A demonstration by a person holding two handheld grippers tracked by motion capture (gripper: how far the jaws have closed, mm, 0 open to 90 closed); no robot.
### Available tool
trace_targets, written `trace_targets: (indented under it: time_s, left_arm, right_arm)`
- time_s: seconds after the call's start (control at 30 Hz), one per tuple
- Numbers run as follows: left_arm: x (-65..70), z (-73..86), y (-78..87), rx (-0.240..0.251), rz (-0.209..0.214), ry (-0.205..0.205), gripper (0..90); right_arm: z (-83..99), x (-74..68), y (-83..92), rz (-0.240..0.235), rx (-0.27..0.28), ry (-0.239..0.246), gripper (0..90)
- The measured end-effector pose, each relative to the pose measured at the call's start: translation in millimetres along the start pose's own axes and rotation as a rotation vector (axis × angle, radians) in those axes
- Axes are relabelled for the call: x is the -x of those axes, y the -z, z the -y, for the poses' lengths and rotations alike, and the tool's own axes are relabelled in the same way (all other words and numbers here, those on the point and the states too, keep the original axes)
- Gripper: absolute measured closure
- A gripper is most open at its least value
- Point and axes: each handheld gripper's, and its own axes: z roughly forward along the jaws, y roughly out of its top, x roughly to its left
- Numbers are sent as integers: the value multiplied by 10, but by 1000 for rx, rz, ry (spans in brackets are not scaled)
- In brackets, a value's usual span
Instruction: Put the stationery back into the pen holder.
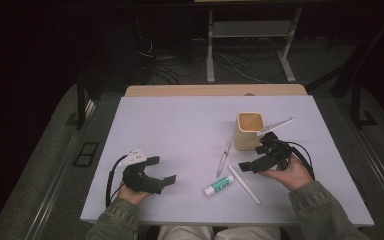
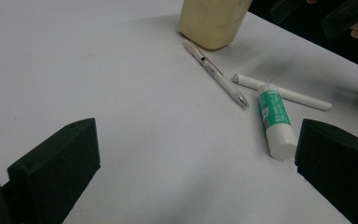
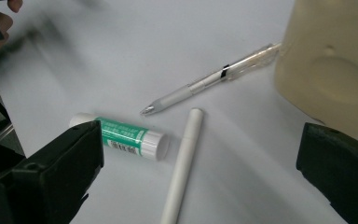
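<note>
Three slim things are being left lying on the white worktop (image 1: 180, 130) beside a cream square plastic cup (image 1: 250, 131): a clear-and-white ballpoint pen (image 1: 223, 158), a white plastic stick (image 1: 244, 184) and a green-and-white glue stick (image 1: 218, 185). The right gripper (image 1: 258, 156) is being held just above them with its jaws released and nothing between them. In the right gripper view the white plastic stick (image 3: 182, 163) is lying straight ahead between the jaws, its long axis running nearly along the line of sight, so a turn of the wrist is probably being called for before a grasp. The left gripper (image 1: 161, 172) is being held farther off, jaws likewise released and empty.
</note>
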Motion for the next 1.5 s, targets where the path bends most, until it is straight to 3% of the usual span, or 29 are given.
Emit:
trace_targets:
  time_s: [0.57, 0.73, 0.8, 0.9, 0.93, 1.5]
  left_arm:
    - [4, -1, 0, 3, 0, -1, 0]
    - [5, -2, 0, 2, 0, -2, 0]
    - [4, -1, 0, 1, 1, -2, 0]
    - [5, -1, 1, 2, 0, -1, 0]
    - [4, 0, 1, 1, 0, -1, 0]
    - [4, 1, 2, 1, 0, -2, 0]
  right_arm:
    - [-20, -172, -293, -19, -91, 77, 4]
    - [-27, -172, -363, -13, -117, 72, 12]
    - [-30, -157, -377, -19, -120, 66, 127]
    - [-39, -124, -404, -11, -139, 49, 183]
    - [-40, -110, -414, -1, -144, 45, 253]
    - [-57, -88, -549, 44, -191, 39, 554]
